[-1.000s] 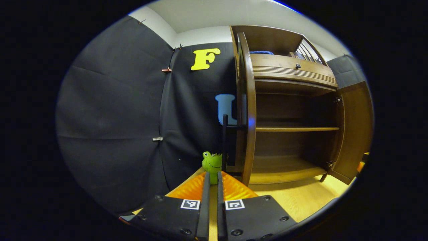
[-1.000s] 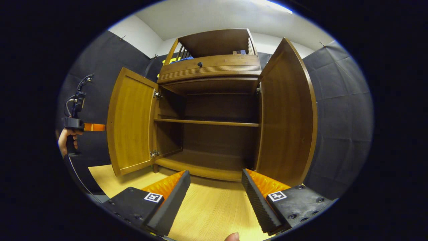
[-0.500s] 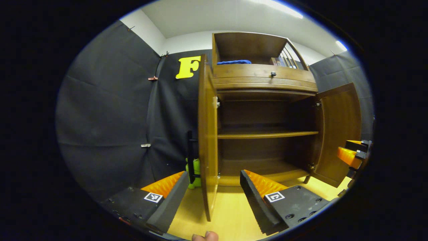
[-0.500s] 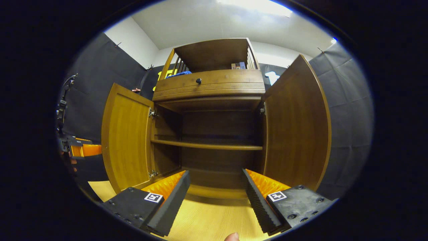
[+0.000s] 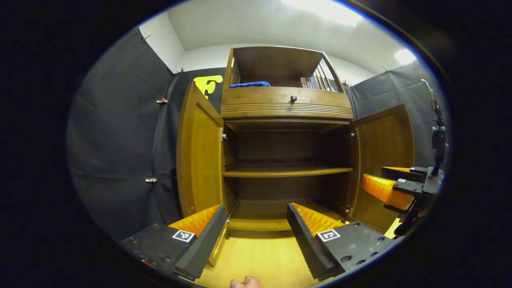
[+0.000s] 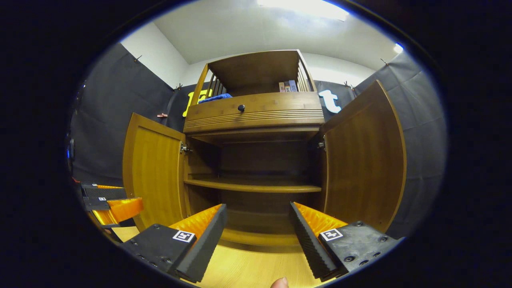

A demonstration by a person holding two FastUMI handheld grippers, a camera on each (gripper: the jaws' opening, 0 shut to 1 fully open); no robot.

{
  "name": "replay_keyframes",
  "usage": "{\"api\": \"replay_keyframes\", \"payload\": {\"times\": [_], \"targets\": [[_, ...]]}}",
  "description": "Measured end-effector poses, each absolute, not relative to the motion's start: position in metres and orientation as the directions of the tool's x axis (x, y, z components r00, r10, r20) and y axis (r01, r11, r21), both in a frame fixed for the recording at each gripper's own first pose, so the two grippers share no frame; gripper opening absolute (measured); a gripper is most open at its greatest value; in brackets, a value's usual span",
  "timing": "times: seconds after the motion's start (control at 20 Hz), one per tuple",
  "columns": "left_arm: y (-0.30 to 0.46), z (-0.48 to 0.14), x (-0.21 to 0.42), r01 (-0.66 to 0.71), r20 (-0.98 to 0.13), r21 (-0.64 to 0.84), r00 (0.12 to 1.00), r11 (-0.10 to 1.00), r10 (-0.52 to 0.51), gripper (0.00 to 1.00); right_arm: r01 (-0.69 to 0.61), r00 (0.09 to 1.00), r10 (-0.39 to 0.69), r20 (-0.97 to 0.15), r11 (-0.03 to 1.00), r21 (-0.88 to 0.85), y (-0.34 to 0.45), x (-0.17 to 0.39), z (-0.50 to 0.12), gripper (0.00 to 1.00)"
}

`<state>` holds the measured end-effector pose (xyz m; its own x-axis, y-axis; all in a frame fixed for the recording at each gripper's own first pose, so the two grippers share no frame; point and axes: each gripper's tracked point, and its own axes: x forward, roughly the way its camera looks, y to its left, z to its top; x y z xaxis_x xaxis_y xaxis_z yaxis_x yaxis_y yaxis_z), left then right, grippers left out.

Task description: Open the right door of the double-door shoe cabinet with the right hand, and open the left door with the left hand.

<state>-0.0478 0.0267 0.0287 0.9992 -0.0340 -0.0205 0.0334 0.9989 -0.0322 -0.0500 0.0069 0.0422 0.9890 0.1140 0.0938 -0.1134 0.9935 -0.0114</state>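
The brown wooden shoe cabinet (image 5: 286, 108) stands straight ahead with both doors swung wide. Its left door (image 5: 199, 154) and right door (image 5: 386, 146) hang outward, baring one shelf (image 5: 286, 173) with nothing on it. In the right gripper view the left door (image 6: 154, 174) and right door (image 6: 364, 158) frame the same hollow. My left gripper (image 5: 256, 236) is open, back from the cabinet, touching nothing. My right gripper (image 6: 258, 236) is open as well, nothing between its fingers. The right gripper (image 5: 390, 186) shows near the right door; the left gripper (image 6: 110, 202) shows beside the left door.
A drawer with a dark knob (image 6: 241, 107) sits above the doors. On the railed top lie a blue cloth (image 5: 250, 84) and some boxes (image 6: 287, 86). The floor (image 6: 244, 272) is light wood. Black cloth walls close in on both sides.
My left gripper went from shut behind the left door to open, let go, and swung round to face the cabinet front. The right gripper view tilted upward slightly.
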Motion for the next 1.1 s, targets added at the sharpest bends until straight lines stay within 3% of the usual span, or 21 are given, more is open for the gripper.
{"api": "replay_keyframes", "payload": {"times": [0.6,0.75,1.1], "targets": [[-0.011,0.015,-0.048,0.061,-0.008,-0.022,0.998,0.998,-0.062,0.95,-0.052,0.993,0.054,0.110,0.998,-0.018,-0.022,-0.059,0.047,0.95],[-0.019,0.016,-0.046,0.075,-0.006,-0.028,0.997,0.997,-0.076,0.95,-0.040,0.992,0.044,0.118,0.999,-0.034,-0.028,-0.060,0.048,0.99],[-0.023,0.014,-0.044,0.077,-0.013,-0.030,0.997,0.997,-0.078,0.95,-0.043,0.992,0.044,0.121,0.999,-0.018,-0.030,-0.060,0.050,0.97]]}}
